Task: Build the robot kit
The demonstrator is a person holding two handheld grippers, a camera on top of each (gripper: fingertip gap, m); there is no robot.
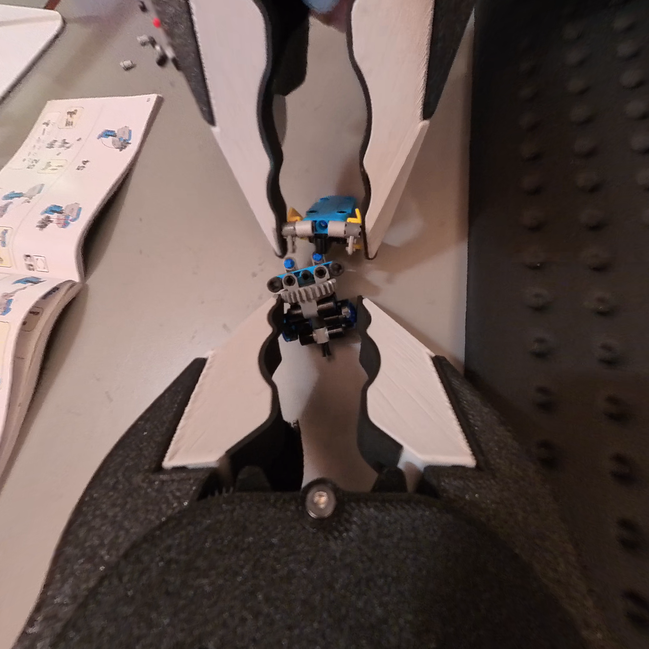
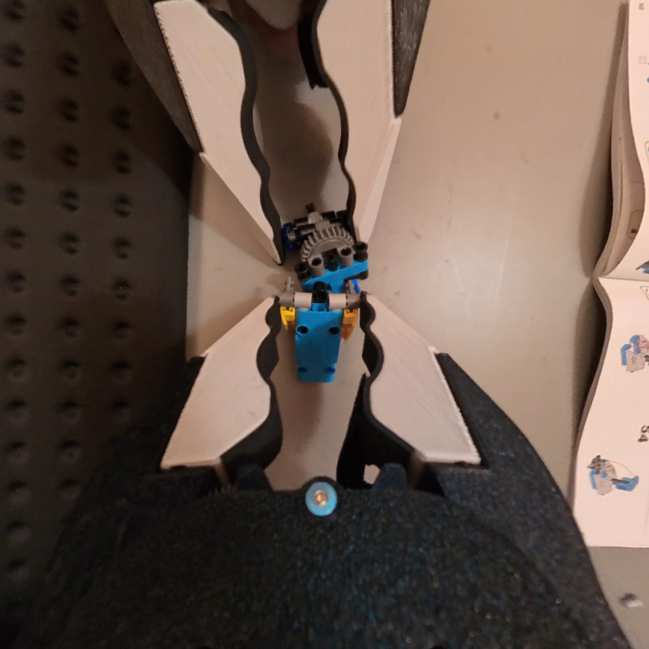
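the left tool (image 1: 318, 316) is being held clenched on a small brick-built assembly, its white fingers (image 1: 224, 397) with wavy black pads closing on the dark lower section (image 1: 318, 321) made of black and dark blue pins and axles. above that section a grey toothed gear (image 1: 309, 289) and a blue perforated beam (image 1: 303, 274) are being shown just beyond the fingertips.

the right tool (image 2: 319, 309) is being held tip to tip against the left one, coming from the opposite side, and is likewise clenched: a blue panel piece (image 2: 318, 346) with yellow side parts (image 2: 288, 316) is being gripped between its pads, with a grey and white cross axle (image 2: 319, 299) lying across the fingertips. in the left wrist view the same blue panel (image 1: 332, 209) is being seen between the right tool's fingers (image 1: 393, 168), at the far end of the assembly. in the right wrist view the gear (image 2: 326, 246) and the blue beam (image 2: 333, 275) are being seen past the cross axle, with the left tool's fingers (image 2: 228, 168) closed on the dark section behind them. the two gripped sections appear joined in the middle, though the exact link is too small to tell.

the whole assembly is being held above a pale counter (image 1: 175, 281). an open instruction booklet (image 1: 70, 182) with pictured building steps is lying on the counter to one side, and it is also showing at the edge of the right wrist view (image 2: 618, 421). a dark studded baseplate (image 1: 562, 246) is lying on the other side, just beside the tools. a few small loose grey parts (image 1: 128, 64) are lying on the counter far off.
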